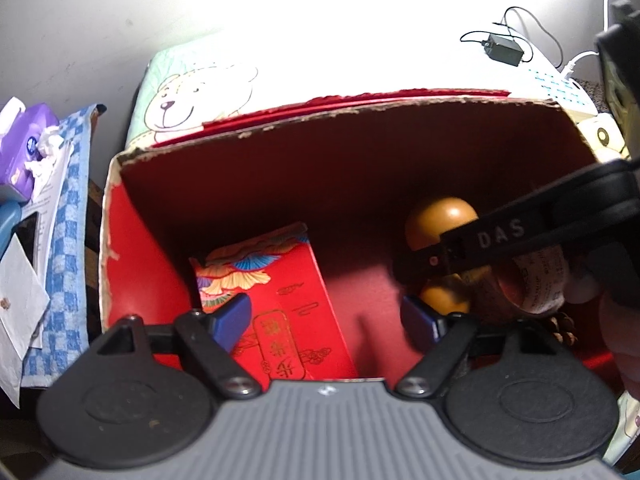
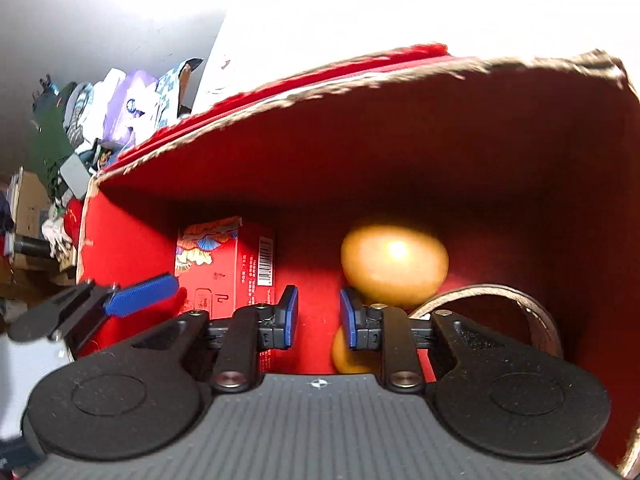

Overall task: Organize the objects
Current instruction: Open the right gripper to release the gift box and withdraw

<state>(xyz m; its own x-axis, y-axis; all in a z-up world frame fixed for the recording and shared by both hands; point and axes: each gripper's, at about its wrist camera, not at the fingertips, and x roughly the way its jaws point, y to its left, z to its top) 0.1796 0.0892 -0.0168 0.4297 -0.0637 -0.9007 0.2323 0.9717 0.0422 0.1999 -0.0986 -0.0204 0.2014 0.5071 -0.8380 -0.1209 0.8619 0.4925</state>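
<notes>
Two grippers over one red box.
Left gripper spread wide, empty, above red packet; right gripper narrowly parted, grasping nothing, near brown gourd and leather loop. "DAS" legible on right arm. Barcode on packet.

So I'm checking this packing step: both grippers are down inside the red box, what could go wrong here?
1. The right gripper, open and empty, hovers beside the round gourd; a nudge might roll it.
2. The left gripper sits close under the right one, so they could collide.
3. The left gripper's finger may scrape the red packet.
</notes>
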